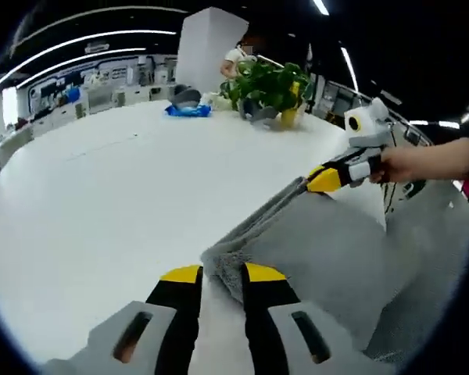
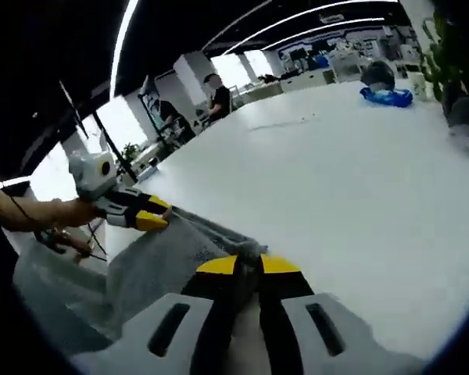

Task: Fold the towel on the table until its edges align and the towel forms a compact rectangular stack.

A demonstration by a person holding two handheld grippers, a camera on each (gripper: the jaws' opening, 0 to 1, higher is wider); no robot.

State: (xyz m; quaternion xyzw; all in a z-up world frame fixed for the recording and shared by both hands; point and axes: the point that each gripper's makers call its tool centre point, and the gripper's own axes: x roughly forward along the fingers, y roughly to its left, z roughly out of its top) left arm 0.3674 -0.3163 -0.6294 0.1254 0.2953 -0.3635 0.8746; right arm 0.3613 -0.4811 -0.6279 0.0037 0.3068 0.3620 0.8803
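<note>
A grey towel (image 1: pixel 328 250) lies at the near edge of the white table (image 1: pixel 117 195), with a thick doubled edge running between the two grippers. In the left gripper view, one towel corner (image 1: pixel 221 266) sits between the yellow tips of my left gripper (image 1: pixel 223 273), which is shut on it. My right gripper (image 1: pixel 322 180), held by a hand, pinches the other end of that edge. The right gripper view shows my right gripper (image 2: pixel 248 266) shut on its towel corner (image 2: pixel 246 251). There the left gripper (image 2: pixel 150 219) grips the towel (image 2: pixel 160 269) farther left.
At the table's far side stand a potted green plant (image 1: pixel 270 84), a crumpled blue item (image 1: pixel 187 110) and a dark grey object (image 1: pixel 186 95). A person (image 1: pixel 236 58) is behind the plant; other people (image 2: pixel 216 94) are beyond the table. Bare table (image 2: pixel 359 180) spreads ahead.
</note>
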